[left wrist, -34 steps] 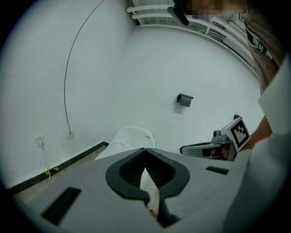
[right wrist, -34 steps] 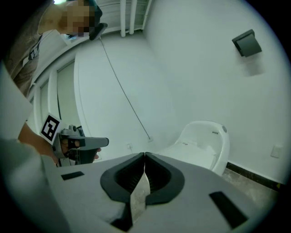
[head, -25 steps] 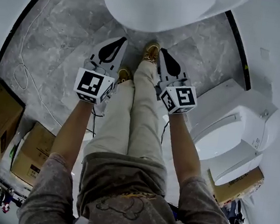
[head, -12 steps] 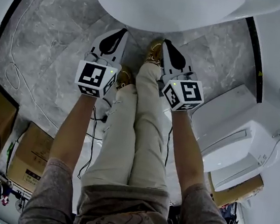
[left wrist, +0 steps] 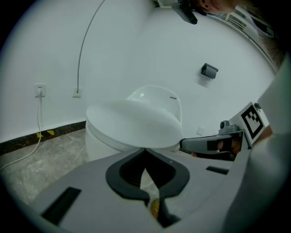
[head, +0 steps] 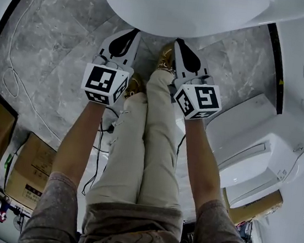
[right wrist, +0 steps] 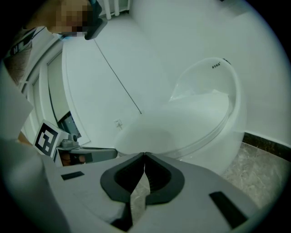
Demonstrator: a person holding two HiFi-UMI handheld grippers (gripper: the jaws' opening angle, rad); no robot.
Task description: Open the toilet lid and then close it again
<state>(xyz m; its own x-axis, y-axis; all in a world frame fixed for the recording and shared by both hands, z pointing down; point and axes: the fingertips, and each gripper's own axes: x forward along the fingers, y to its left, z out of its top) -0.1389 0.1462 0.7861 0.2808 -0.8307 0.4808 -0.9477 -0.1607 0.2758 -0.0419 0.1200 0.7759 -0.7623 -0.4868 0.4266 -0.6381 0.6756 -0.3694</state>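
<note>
The white toilet [head: 184, 5] fills the top of the head view, and its lid [left wrist: 132, 123] lies shut. My left gripper [head: 135, 31] is shut and holds nothing, its tips just short of the lid's front edge. My right gripper [head: 178, 40] is beside it, also shut and empty, equally close to the rim. In the left gripper view the closed tips [left wrist: 145, 150] sit just under the lid's front edge. In the right gripper view the tips [right wrist: 144, 154] point at the lid [right wrist: 182, 123] from the other side. Neither gripper is seen touching the toilet.
A second white toilet [head: 259, 149] stands at the right, close to my right arm. Cardboard boxes [head: 29, 168] stand at the left, and a cable [head: 14, 72] trails over the grey marble floor. The person's legs and shoes [head: 165, 56] are between the grippers. Wall sockets [left wrist: 40, 90] sit left of the toilet.
Both grippers have come down and closer to the toilet's front edge, which now looms larger at the top. Both stayed shut.
</note>
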